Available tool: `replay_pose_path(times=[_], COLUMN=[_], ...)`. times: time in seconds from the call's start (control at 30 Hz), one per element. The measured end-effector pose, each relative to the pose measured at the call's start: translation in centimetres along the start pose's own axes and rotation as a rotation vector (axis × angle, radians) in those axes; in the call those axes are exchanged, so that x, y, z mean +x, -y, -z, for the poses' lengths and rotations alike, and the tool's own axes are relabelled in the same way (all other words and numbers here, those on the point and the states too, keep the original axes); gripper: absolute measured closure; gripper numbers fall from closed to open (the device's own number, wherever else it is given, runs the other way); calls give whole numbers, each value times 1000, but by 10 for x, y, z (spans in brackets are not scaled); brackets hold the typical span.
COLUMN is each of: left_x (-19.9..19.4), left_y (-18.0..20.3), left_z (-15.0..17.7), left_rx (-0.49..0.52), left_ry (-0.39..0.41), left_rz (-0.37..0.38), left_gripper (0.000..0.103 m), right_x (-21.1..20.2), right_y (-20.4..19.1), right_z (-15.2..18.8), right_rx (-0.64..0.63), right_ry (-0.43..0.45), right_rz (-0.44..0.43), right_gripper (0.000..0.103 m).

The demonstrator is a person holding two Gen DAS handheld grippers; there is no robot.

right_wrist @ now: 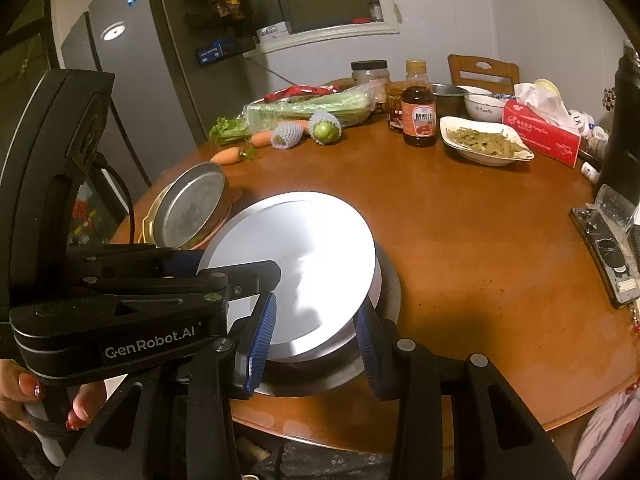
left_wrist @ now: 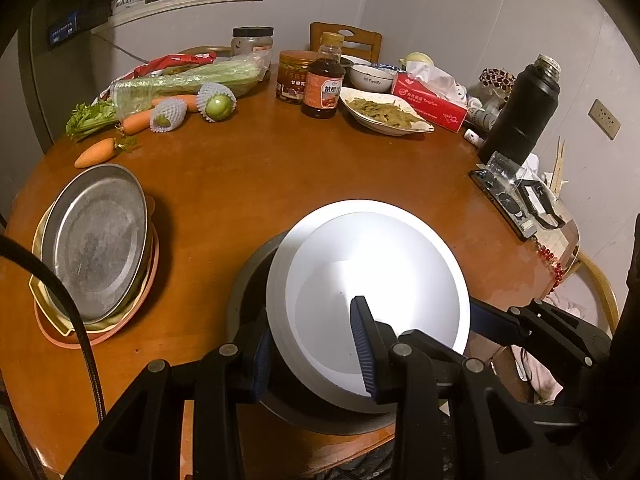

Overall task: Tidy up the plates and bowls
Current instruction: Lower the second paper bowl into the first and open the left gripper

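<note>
Your left gripper (left_wrist: 316,354) and right gripper (right_wrist: 316,344) are black, angular linkages with silver pivot pins and ribbed blue pads (right_wrist: 262,340). One body carries white "GenRobot.AI" lettering, a black cable (left_wrist: 86,344) trails off, and your fingernails (right_wrist: 28,384) are painted red.

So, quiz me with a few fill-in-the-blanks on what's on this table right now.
1. The plate clamped by the left gripper and the right gripper is ____ in colour.
2. The dish of green vegetables stands beside a red ____ box.
3. Just beyond the tilted metal plate lies a loose orange ____.

Missing words: white; tissue; carrot.
</note>
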State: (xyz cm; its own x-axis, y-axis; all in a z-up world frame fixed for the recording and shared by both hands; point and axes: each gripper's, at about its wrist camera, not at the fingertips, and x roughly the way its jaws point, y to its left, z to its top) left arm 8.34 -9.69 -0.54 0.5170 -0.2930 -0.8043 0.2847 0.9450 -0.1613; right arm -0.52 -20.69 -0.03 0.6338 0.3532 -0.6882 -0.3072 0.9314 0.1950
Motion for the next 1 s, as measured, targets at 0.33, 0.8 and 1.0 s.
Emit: replay_pose_path(times=[0.33, 0.8, 1.0], left_x=[5, 5, 5], left_y=[-1, -5, -7], left_z=[3, 4, 6], left_rx=[10, 2, -9], left_ry=[-5, -2, -2], left_rz=[-37, -37, -31], left_gripper=[67, 67, 67], right_x=[5, 6, 5], right_y=[-1, -3, -3], right_z=[2, 3, 2], right_rx=[-13, -32, -38], right_ry=[-14, -21, -28], right_rz=[15, 34, 38], right_gripper=[61, 61, 60])
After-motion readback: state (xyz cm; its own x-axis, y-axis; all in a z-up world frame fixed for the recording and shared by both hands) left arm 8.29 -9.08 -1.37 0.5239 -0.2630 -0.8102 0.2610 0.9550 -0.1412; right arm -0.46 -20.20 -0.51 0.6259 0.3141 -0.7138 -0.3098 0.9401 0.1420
